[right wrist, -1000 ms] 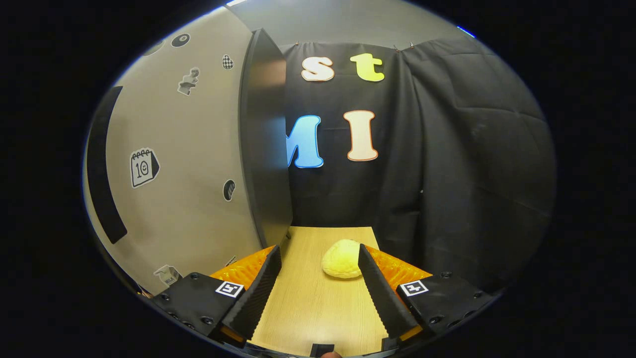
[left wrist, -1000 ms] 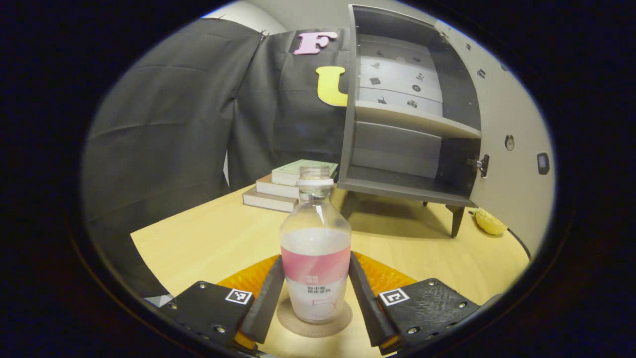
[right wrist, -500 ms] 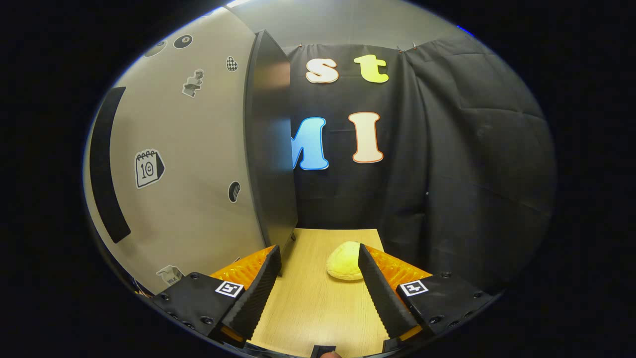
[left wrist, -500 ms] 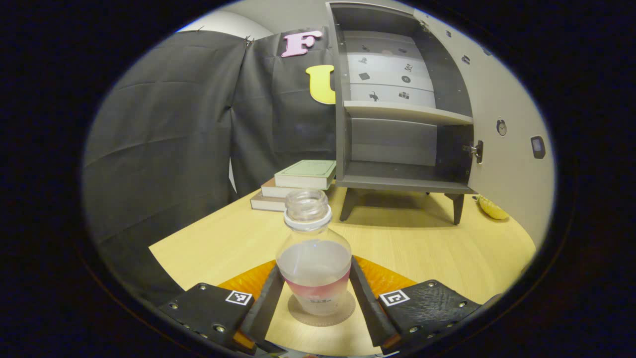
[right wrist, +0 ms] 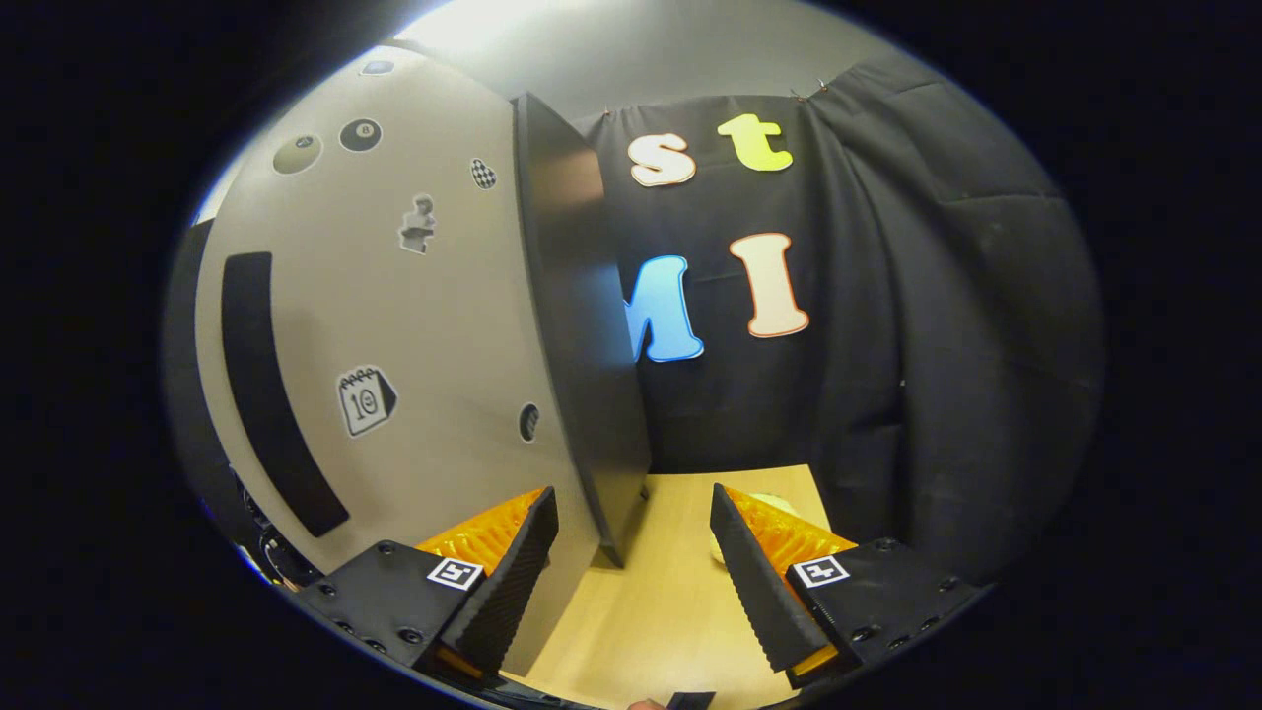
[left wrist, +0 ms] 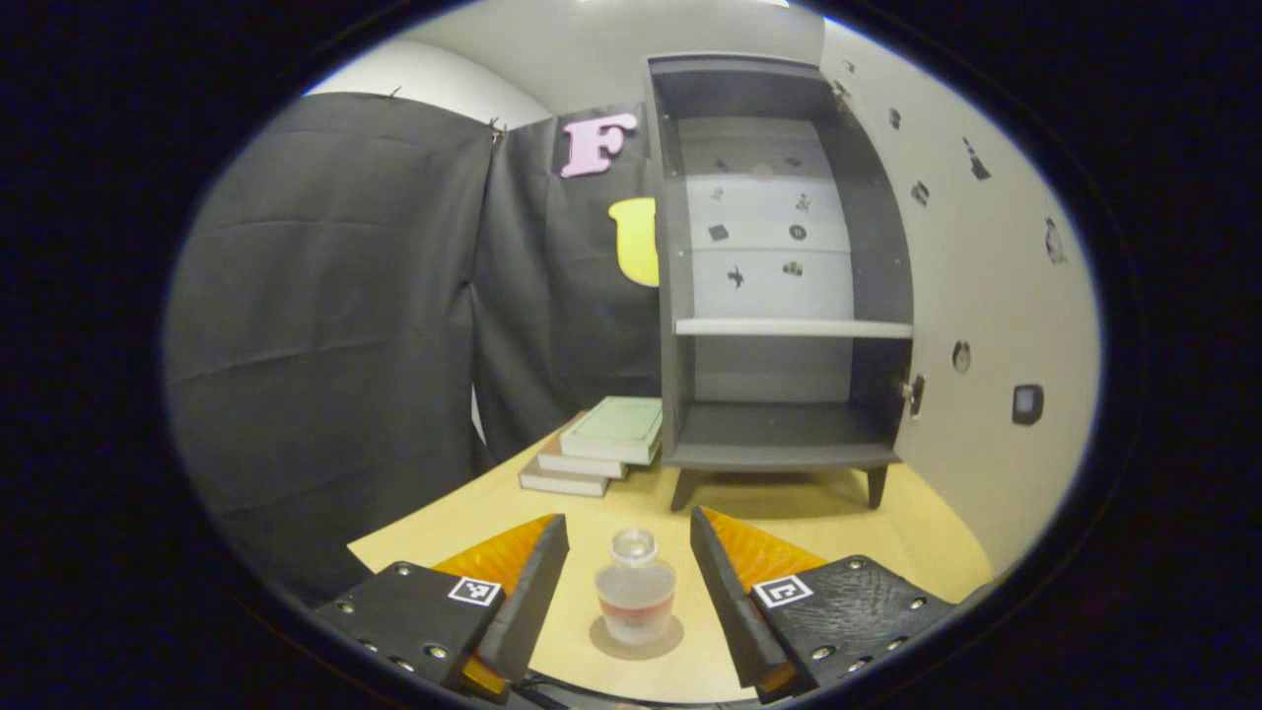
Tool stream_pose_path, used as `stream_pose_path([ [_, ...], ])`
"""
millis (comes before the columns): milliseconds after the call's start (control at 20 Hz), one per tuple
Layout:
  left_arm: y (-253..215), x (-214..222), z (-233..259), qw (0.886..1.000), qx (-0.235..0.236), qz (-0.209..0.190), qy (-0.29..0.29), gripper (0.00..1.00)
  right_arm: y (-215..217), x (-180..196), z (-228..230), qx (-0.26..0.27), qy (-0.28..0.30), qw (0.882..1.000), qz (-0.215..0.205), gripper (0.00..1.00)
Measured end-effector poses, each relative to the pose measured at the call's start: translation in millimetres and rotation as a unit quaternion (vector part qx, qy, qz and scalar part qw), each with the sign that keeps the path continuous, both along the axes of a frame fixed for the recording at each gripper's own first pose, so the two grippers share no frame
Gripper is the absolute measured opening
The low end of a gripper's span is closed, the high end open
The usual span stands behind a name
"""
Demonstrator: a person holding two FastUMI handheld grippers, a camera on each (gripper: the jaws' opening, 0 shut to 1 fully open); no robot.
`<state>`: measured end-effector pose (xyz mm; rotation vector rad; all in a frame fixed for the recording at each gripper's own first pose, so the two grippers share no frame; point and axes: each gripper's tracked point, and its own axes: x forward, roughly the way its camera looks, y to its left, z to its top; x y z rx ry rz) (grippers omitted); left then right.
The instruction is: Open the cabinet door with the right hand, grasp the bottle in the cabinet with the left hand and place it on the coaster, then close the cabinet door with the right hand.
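Left gripper (left wrist: 626, 592): jaws spread, clear of the bottle (left wrist: 636, 600), at lower center of the left gripper view. Bottle: clear, uncapped, pink label band, upright on the round coaster (left wrist: 636, 638). Right gripper (right wrist: 631, 577): jaws spread, straddling the lower edge of the open cabinet door (right wrist: 434, 335).

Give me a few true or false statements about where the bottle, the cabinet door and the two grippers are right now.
1. The bottle stands on the coaster. True.
2. The left gripper is shut on the bottle. False: its fingers stand apart, clear of it.
3. The cabinet door is closed. False: it hangs open.
4. The cabinet shelves are bare. True.
5. The right gripper is open. True.
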<state>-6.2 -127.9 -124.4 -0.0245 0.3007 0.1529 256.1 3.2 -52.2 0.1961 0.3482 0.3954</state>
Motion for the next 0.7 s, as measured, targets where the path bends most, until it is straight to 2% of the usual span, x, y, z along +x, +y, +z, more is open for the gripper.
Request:
stream_pose_path([
  [50, -4, 6, 15, 1.0, -0.001, -0.009, -0.012, 0.75, 7, -3, 2, 0.004, -0.004, 1.0, 0.006, 0.98],
  [100, -9, 12, 27, 1.0, -0.004, -0.018, -0.026, 0.77, 12, -5, 4, 0.003, -0.007, 1.0, 0.01, 0.98],
  [350, -31, 39, 60, 0.996, -0.029, -0.069, -0.058, 0.75, 38, -20, 7, 0.001, -0.006, 1.0, 0.019, 0.98],
  [500, -35, 52, 60, 0.992, -0.029, -0.105, -0.06, 0.75, 48, -26, 11, 0.01, -0.004, 1.0, 0.003, 0.98],
  [700, -23, 62, 70, 0.988, -0.033, -0.133, -0.076, 0.75, 50, -29, 11, -0.009, -0.004, 0.999, -0.033, 0.96],
])
